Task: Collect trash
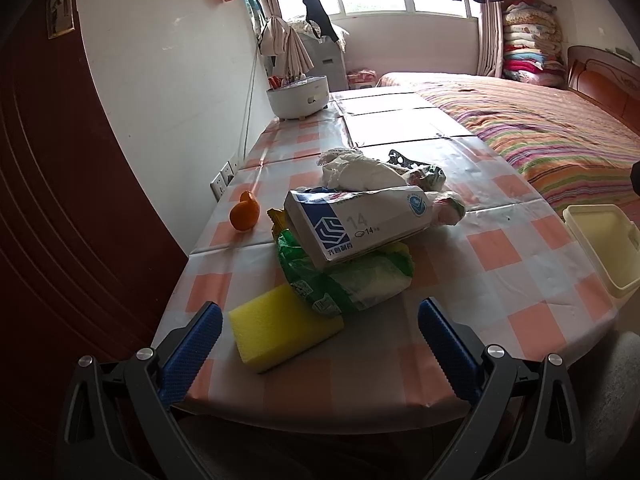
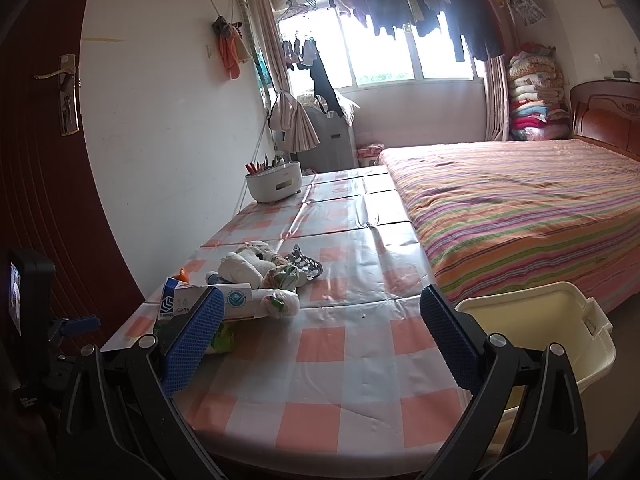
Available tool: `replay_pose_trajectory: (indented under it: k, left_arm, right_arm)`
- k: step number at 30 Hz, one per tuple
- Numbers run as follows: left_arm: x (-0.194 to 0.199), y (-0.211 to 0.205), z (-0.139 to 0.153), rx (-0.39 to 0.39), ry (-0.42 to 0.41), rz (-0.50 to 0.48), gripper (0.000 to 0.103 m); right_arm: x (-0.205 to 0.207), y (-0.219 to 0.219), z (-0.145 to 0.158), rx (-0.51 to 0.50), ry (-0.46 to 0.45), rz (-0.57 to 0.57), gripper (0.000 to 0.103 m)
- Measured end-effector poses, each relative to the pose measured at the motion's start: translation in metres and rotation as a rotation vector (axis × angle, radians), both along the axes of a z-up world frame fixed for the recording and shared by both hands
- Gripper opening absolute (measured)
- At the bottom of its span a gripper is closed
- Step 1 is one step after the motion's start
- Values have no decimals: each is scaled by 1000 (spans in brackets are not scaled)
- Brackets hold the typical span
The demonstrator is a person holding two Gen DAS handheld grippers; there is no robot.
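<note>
A yellow sponge [image 1: 282,326] lies before the trash pile [image 1: 360,224], an orange [image 1: 243,214] beside it. Both the left gripper [image 1: 320,344] and right gripper [image 2: 322,330] hover over the table [image 2: 340,380], jaws apart, empty.

A white cardboard medicine box with blue printing [image 1: 352,224] lies tilted on its side near the tabletop's left edge, propped on a crumpled green-and-white plastic wrapper [image 1: 344,276]. Behind the box sits a wad of crumpled white tissue [image 1: 360,170], touching a black-and-white patterned scrap [image 2: 306,266] and some small printed wrappers [image 2: 280,292] bunched at the box's right end. A pale cream rectangular plastic bin [image 2: 560,344], open-topped and upright, stands just off the tabletop's right edge, well apart from the pile.
</note>
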State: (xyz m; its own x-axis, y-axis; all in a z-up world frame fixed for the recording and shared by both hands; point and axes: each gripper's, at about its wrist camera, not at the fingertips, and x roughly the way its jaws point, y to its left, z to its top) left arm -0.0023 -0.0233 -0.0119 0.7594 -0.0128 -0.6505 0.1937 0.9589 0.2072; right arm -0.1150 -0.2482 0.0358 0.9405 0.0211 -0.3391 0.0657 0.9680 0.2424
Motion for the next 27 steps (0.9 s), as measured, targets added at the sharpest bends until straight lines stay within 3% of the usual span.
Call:
replay_pose_trajectory:
  k: [27]
  left_arm:
    - [4, 1, -5, 2, 18, 1, 96]
  right_arm:
    - [8, 8, -1, -13, 14, 39, 97]
